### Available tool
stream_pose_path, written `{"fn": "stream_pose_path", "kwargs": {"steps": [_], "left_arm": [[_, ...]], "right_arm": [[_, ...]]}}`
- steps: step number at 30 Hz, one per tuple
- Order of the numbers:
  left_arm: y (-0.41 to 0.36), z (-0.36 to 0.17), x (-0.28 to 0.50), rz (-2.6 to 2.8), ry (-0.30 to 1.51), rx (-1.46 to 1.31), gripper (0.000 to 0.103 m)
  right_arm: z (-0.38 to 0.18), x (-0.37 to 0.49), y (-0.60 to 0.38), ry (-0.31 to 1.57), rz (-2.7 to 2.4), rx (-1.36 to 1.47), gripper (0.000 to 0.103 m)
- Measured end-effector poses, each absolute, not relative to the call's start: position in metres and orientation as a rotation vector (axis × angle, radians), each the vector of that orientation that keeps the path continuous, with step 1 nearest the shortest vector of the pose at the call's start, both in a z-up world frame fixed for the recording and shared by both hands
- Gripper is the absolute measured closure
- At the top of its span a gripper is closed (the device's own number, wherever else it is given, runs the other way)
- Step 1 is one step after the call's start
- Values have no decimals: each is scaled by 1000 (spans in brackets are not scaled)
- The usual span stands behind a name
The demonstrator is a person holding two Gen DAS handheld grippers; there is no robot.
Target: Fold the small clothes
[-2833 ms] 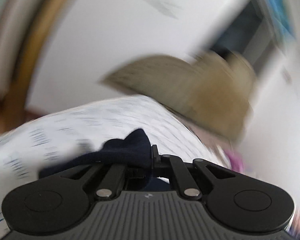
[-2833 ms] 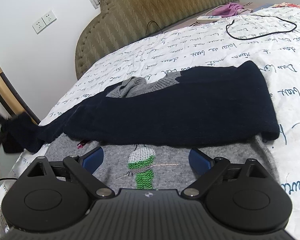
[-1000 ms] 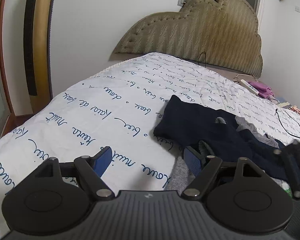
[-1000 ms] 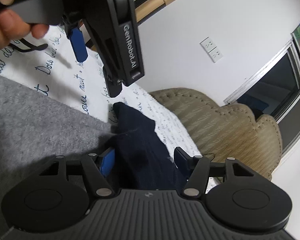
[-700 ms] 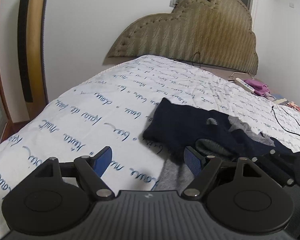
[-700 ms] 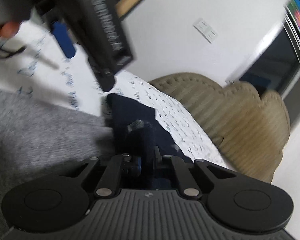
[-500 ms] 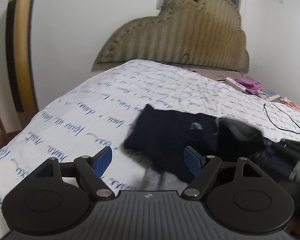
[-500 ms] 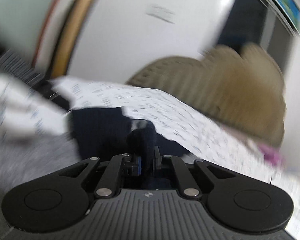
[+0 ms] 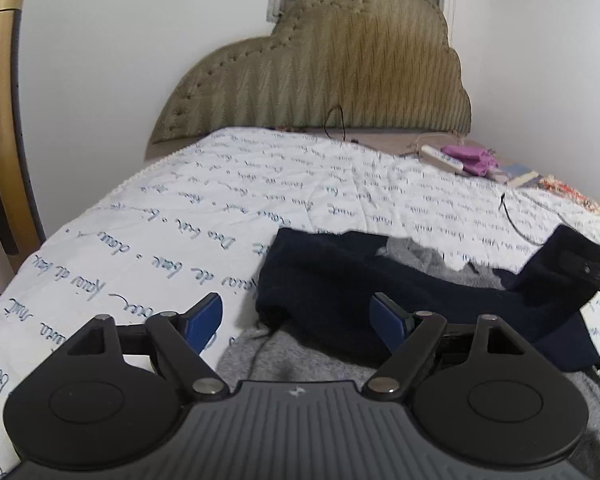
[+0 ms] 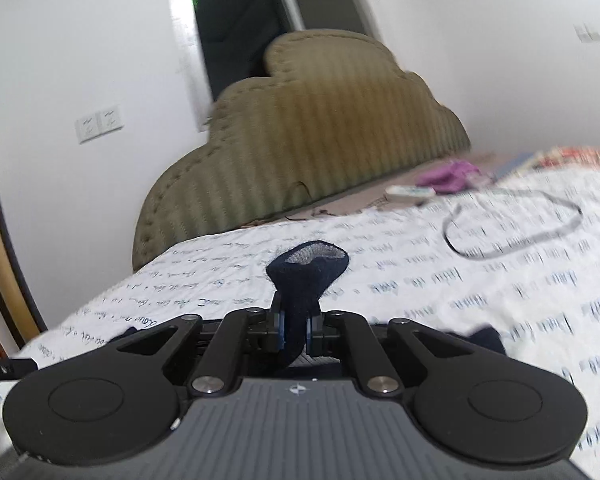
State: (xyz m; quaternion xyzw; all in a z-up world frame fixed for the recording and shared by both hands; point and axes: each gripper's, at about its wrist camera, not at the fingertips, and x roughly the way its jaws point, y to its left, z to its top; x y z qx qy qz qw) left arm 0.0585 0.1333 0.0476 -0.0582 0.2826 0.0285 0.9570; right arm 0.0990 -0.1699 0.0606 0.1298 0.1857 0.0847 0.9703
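Navy sleeve cuff (image 10: 307, 266) is sticking up from between the jaws of the right gripper (image 10: 294, 330), which is pinching it tight. The left gripper (image 9: 296, 318) is hanging with its jaws wide apart and gripping nothing, just above the grey sweater (image 9: 300, 354). That sweater is lying on the white bedsheet (image 9: 204, 216) printed with blue script, its navy sleeve (image 9: 340, 280) draping across it toward the right gripper (image 9: 596, 270).

Left hand-held gripper (image 9: 296, 322) spread wide, right hand-held gripper (image 10: 294, 330) clamped.
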Motion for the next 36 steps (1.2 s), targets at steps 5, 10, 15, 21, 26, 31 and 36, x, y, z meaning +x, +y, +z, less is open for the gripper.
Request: {"fn": "stream_pose_path", "kwargs": {"steps": [5, 10, 15, 21, 26, 31, 36], "left_arm": [[124, 39, 64, 46, 617, -94, 21], [117, 39, 64, 38, 623, -62, 21], [123, 40, 61, 54, 618, -66, 21], [134, 44, 64, 87, 622, -125, 21], [139, 54, 62, 126, 574, -114, 21], [141, 46, 65, 109, 604, -138, 21], [127, 32, 71, 80, 652, -114, 21]], "right_arm": [[30, 123, -199, 614, 236, 437, 84], [12, 142, -211, 706, 261, 578, 74], [21, 158, -201, 755, 290, 606, 89], [119, 194, -111, 645, 530, 423, 89], [189, 167, -112, 324, 632, 478, 90], [127, 158, -174, 432, 250, 462, 90], [35, 150, -227, 661, 84, 582, 89]]}}
